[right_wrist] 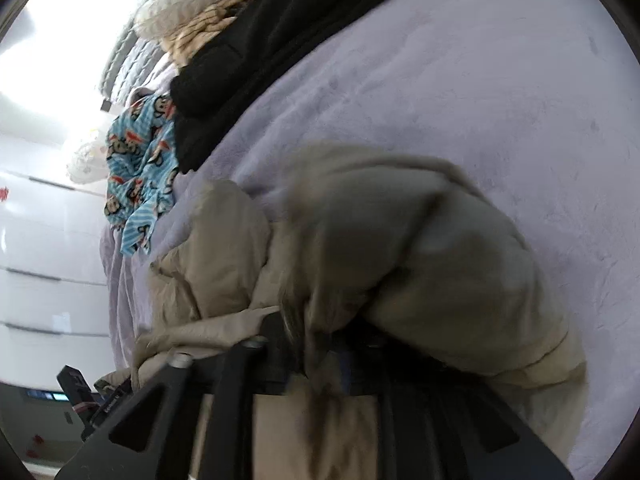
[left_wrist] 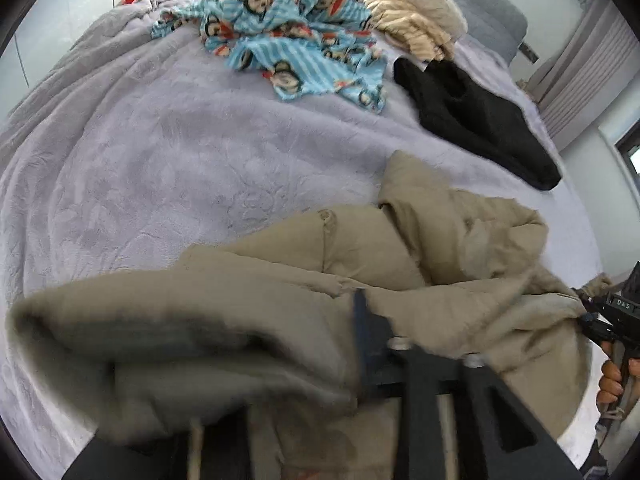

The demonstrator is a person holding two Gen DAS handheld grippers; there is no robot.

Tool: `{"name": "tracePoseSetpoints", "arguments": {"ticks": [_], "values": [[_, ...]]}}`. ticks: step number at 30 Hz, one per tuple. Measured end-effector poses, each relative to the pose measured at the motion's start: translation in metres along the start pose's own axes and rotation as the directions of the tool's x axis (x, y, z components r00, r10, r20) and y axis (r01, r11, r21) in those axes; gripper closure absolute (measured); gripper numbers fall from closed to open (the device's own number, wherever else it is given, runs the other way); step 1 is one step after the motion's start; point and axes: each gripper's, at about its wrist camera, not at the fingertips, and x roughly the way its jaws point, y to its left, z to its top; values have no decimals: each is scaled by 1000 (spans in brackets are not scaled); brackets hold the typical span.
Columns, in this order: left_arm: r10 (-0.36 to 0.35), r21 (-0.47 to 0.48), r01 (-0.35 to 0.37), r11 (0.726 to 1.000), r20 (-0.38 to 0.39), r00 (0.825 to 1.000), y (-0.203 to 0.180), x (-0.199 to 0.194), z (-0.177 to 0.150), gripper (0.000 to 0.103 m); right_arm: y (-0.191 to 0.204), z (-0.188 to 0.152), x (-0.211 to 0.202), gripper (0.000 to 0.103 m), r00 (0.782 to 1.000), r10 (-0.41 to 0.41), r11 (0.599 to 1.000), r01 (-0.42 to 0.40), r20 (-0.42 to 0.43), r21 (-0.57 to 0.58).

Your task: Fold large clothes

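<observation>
Khaki padded coat (left_wrist: 360, 264) lies bunched on the lavender bed blanket (left_wrist: 160, 152), near the bed's close edge, and fills the lower half of both wrist views. On my left gripper (left_wrist: 360, 336) I see one dark finger (left_wrist: 362, 320) pressed against a fold of the coat; the other finger is buried under blurred fabric, so I cannot tell how wide the jaws stand, only that cloth lies over and between them. My right gripper (right_wrist: 316, 344) is likewise swamped: coat fabric drapes over the fingers and I cannot tell the gap. From the left wrist view the right gripper's body sits at the coat's right edge, touching the hem. Farther up the bed: blue monkey-print garment (left_wrist: 288, 40), black garment (left_wrist: 480, 128) just beside it, cream knit pile (left_wrist: 416, 8) beyond.
</observation>
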Motion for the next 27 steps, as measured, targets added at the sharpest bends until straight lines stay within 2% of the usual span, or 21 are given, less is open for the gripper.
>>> {"name": "tracePoseSetpoints", "arguments": {"ticks": [2, 4, 5, 6, 7, 8, 9, 11, 13, 15, 16, 18, 20, 22, 25, 27], "values": [[27, 9, -27, 1000, 69, 997, -3, -21, -2, 23, 9, -1, -17, 26, 1000, 11, 1000, -10, 28, -29], [32, 27, -35, 999, 119, 992, -8, -38, -2, 24, 18, -6, -38, 25, 996, 24, 998, -19, 85, -61], [19, 33, -23, 999, 128, 992, -10, -42, -1, 24, 24, -9, -46, 29, 995, 31, 996, -23, 93, -88], [-3, 44, -2, 999, 128, 992, -13, -45, -1, 24, 30, -13, -51, 38, 995, 46, 993, -35, 86, -117], [-56, 76, 48, 996, 107, 993, -19, -43, -2, 26, 35, -18, -51, 71, 996, 57, 989, -46, 70, -143], [-87, 100, 78, 992, 87, 992, -25, -39, -3, 41, 43, -25, -45, 82, 998, 60, 981, -54, 26, -187], [-103, 133, 94, 987, 62, 993, -33, -32, -5, 54, 51, -33, -37, 86, 998, 58, 970, -62, -24, -237], [-90, 211, 83, 974, 26, 996, -53, -11, -13, 55, 63, -50, -19, 88, 998, 21, 940, -40, -59, -338], [-56, 267, 48, 962, 21, 998, -69, 15, -16, 55, 70, -61, 0, 88, 998, -43, 906, 19, -48, -423], [-2, 269, -13, 963, 55, 998, -74, 35, -13, 55, 69, -59, 21, 88, 995, -104, 876, 87, -10, -475], [15, 255, -31, 966, 68, 998, -73, 44, -11, 55, 65, -56, 27, 92, 992, -122, 870, 111, 9, -481], [24, 200, -40, 979, 82, 996, -64, 61, -3, 55, 56, -45, 41, 95, 991, -128, 873, 129, 34, -470], [31, 173, -47, 984, 90, 995, -58, 77, 3, 55, 43, -32, 53, 103, 994, -108, 896, 113, 35, -429], [35, 173, -51, 984, 94, 995, -59, 87, 8, 55, 34, -22, 65, 103, 996, -83, 913, 90, 34, -399], [42, 194, -57, 979, 80, 996, -59, 88, 17, 55, 33, -14, 73, 103, 996, -87, 914, 89, 24, -395], [93, 221, -118, 968, 121, 988, -48, 75, 22, 55, 33, -8, 65, 103, 995, -97, 907, 91, 6, -410]]}}
